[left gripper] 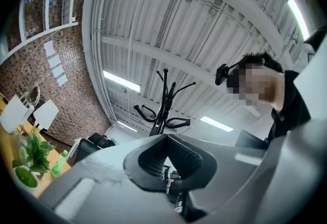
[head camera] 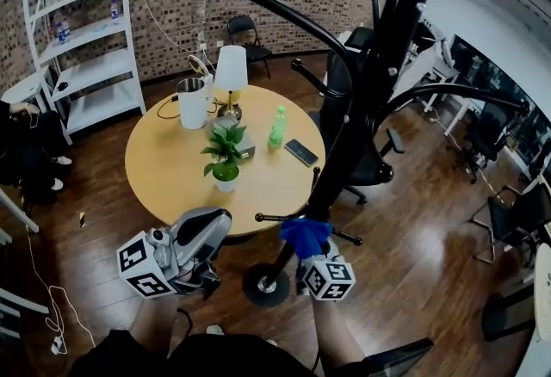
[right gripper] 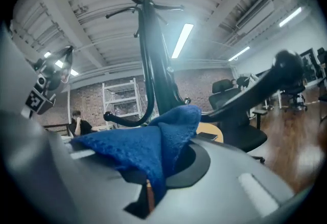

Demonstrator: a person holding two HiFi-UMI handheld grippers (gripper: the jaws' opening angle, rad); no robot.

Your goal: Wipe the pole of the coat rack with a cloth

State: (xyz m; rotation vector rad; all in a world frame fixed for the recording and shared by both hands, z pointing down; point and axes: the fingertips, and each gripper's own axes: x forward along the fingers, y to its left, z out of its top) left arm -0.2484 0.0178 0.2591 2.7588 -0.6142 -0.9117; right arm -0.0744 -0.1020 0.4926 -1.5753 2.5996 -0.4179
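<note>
Jaws: right gripper clamps blue knitted cloth at black coat-rack pole, left gripper closed, empty, round wooden surface behind.

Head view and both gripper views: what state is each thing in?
coat rack: upright on its base.
left tool: shut, empty.
right tool: shut on the blue cloth.
blue cloth: bunched, low at the coat rack.
green bottle: upright on the table.
phone: lying flat.
</note>
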